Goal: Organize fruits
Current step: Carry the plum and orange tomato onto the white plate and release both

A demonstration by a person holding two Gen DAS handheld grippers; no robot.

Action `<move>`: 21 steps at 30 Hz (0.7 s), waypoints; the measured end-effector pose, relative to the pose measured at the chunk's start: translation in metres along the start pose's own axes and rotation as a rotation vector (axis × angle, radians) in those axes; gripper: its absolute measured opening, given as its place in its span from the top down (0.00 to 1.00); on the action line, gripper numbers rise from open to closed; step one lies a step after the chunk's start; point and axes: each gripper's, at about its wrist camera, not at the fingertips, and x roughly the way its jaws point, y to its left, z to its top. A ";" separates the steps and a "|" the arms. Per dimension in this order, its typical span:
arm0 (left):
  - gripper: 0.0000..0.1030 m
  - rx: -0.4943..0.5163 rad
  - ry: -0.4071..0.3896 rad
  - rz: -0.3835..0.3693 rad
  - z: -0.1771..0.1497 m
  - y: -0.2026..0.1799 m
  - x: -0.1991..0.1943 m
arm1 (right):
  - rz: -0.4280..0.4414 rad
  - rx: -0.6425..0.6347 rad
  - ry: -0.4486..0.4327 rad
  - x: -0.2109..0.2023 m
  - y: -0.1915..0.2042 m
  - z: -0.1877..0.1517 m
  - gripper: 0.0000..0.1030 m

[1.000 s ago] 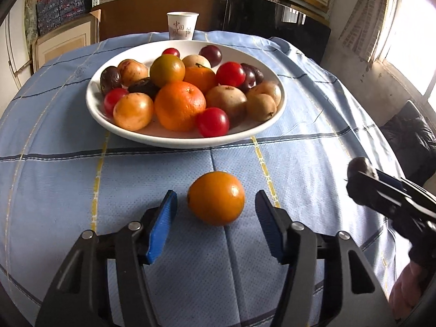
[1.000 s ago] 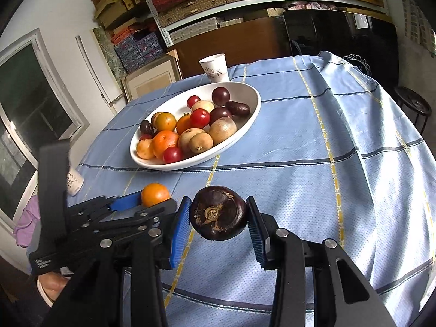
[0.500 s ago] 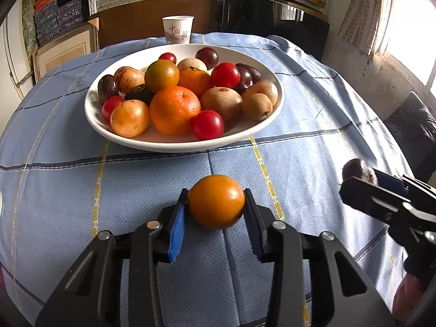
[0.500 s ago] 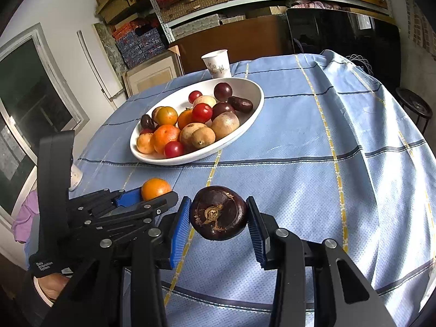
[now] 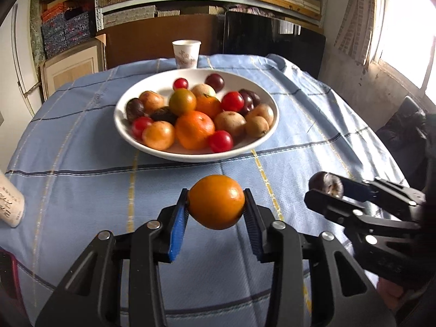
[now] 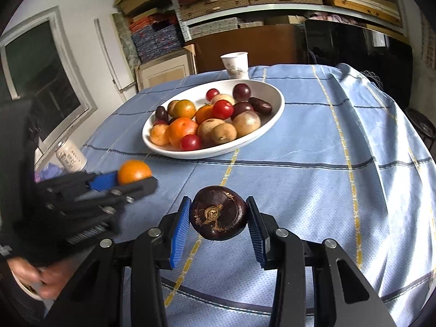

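Observation:
My left gripper [image 5: 216, 212] is shut on an orange [image 5: 216, 202] and holds it above the blue tablecloth, in front of the white bowl [image 5: 261, 141]. The bowl holds several oranges, red, brown and dark purple fruits. My right gripper [image 6: 219, 222] is shut on a dark purple fruit [image 6: 218, 216], also held above the cloth. In the left wrist view the right gripper [image 5: 324, 190] is at the right with the dark fruit [image 5: 325, 184]. In the right wrist view the left gripper [image 6: 128, 181] is at the left with the orange [image 6: 135, 171].
A paper cup [image 5: 186, 54] stands behind the bowl [image 6: 267, 128] at the table's far edge. A white bottle [image 5: 9, 207] lies at the left edge; it also shows in the right wrist view [image 6: 70, 156]. Shelves and boxes stand behind the table.
My left gripper closed on the orange and lifted it off the cloth. My right gripper kept hold of the dark fruit and rose a little.

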 end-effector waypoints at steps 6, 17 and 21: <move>0.63 0.014 -0.044 0.057 0.029 0.040 -0.020 | 0.067 -0.010 -0.040 -0.006 0.015 0.033 0.60; 0.63 -0.085 -0.079 0.067 0.141 0.081 0.041 | 0.033 0.134 -0.049 0.069 -0.010 0.141 0.60; 0.63 -0.090 -0.043 0.082 0.160 0.083 0.076 | -0.001 0.153 -0.021 0.100 -0.020 0.154 0.60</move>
